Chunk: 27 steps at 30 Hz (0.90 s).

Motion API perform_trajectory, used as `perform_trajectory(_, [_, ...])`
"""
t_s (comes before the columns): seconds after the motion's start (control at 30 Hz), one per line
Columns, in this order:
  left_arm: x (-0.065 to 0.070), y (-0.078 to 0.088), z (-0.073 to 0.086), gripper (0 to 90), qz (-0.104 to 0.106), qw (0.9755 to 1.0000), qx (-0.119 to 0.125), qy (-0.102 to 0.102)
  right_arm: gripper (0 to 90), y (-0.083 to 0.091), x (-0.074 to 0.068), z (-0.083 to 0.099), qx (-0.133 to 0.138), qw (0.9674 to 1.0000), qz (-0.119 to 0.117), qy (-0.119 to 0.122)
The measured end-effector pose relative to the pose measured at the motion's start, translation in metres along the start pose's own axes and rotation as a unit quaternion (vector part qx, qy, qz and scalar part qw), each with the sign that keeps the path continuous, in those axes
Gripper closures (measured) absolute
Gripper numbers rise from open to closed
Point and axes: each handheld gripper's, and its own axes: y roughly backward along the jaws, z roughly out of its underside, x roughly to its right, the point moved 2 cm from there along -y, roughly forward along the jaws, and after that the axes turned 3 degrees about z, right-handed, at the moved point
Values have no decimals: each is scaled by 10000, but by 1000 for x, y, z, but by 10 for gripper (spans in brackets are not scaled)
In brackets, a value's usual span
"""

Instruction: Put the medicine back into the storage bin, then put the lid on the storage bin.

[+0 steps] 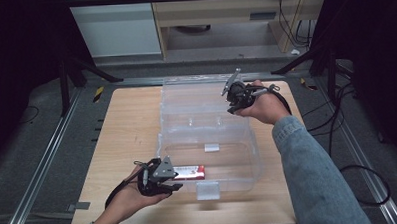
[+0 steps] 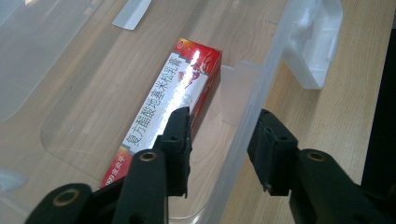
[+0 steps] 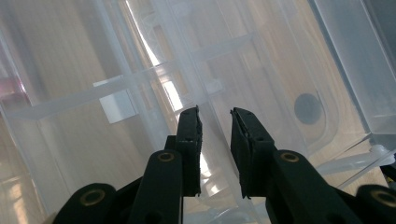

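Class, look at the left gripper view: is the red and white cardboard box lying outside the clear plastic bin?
No, the red and white cardboard box lies on the floor inside the clear plastic bin, against its wall.

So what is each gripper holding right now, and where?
Right gripper seems clamped on the lid edge; left gripper straddles the box wall, pads off it.

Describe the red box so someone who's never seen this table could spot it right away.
On the wooden table stands a clear plastic bin. Inside it, along the near wall by the left gripper, lies a long red and white carton, the only coloured, printed thing there.
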Motion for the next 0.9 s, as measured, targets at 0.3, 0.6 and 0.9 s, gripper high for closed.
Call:
perform_trajectory(0.3, [-10,-7,-2,727,242,9997,65,-3,732,-3,8,-2,-10,10000,37,17])
perform_trajectory(0.6, [-26,-12,-7,748,502,9987,76,-26,725,-8,17,-5,-119,9999,95,31])
perform_trajectory(0.9, [-28,-13,-8,761,506,9986,129,-44,756,-9,20,-9,-151,9995,70,251])
